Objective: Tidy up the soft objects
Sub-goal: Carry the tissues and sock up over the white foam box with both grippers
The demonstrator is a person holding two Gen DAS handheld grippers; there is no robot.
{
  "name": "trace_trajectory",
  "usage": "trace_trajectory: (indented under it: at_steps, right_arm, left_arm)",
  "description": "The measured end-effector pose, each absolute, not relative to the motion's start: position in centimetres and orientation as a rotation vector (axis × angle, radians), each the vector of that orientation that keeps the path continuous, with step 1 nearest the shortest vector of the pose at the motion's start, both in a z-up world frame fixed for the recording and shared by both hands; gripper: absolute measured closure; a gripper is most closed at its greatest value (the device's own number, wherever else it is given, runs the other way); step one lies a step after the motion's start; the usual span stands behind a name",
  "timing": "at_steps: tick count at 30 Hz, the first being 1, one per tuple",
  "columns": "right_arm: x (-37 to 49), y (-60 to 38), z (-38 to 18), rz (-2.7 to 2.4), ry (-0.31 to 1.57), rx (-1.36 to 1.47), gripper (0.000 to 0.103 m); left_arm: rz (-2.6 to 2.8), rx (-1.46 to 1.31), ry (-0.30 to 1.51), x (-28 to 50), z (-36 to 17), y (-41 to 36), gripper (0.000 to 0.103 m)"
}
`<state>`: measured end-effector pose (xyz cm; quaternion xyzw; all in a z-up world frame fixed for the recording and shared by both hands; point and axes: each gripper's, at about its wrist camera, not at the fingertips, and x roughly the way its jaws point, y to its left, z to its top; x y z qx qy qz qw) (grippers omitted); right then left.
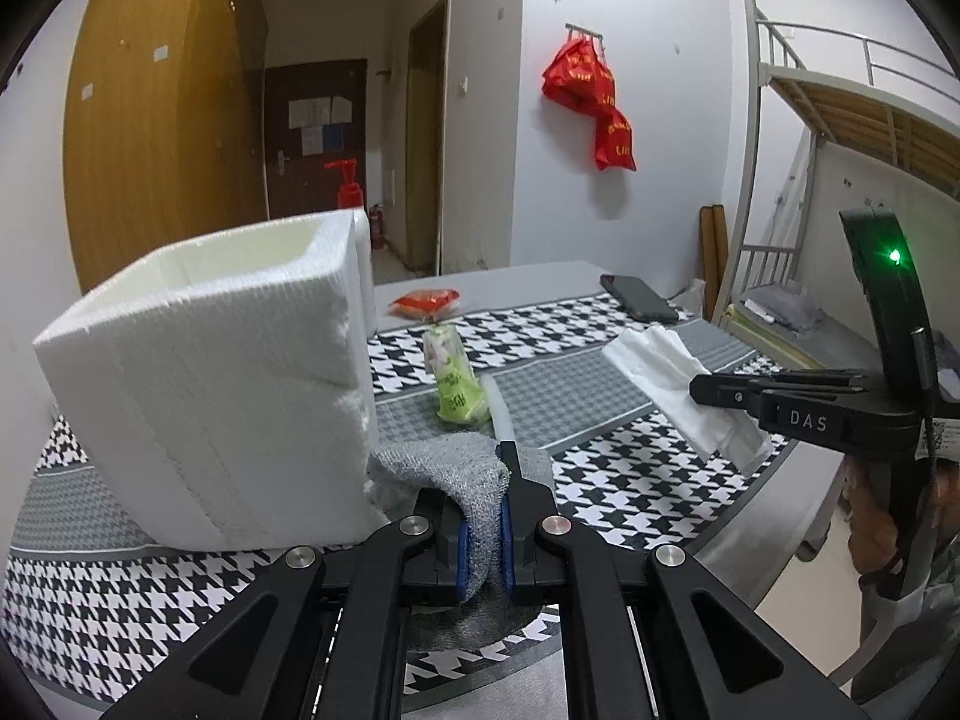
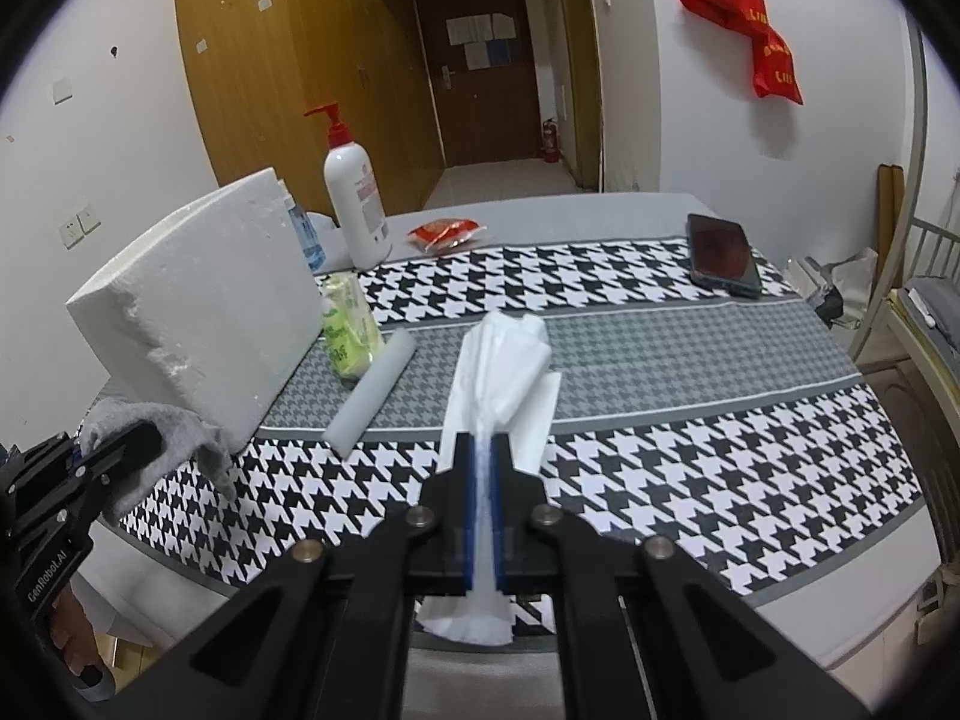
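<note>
Now both jaws clamp cloth, tissue.

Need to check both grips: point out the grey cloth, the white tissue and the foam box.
grey cloth (image 1: pixel 480 480), left wrist view, fold just above the pads.
white tissue (image 2: pixel 507 372), right wrist view, bunched part beyond the fingers.
foam box (image 1: pixel 198 396), left wrist view, near side wall.

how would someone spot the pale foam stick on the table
Start at the big white foam box on the houndstooth tablecloth. Beside it lies a green packet, and the foam stick rests along that: a plain pale cylinder, unprinted.
</note>
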<state>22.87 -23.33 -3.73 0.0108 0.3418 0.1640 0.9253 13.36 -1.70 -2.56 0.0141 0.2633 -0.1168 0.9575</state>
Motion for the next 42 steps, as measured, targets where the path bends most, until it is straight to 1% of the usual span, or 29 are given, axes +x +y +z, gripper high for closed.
trace_trajectory:
  at_steps: [14,28,42]
  right_arm:
    - [20.8,-22.5,-0.9,0.366,0.611,0.023,0.097]
    - [19.0,-20.9,1.9,0.41,0.509,0.003,0.097]
    - [18.0,-18.4,3.4,0.49,0.445,-0.011,0.097]
  left_arm:
    - [-0.209,0.065,0.433,11.8,0.0,-1.5,0.095]
    - [-0.157,0.068,0.323,9.7,2.8,0.4,0.095]
    - [-0.059,0.065,0.286,8.4,4.1,3.0,0.095]
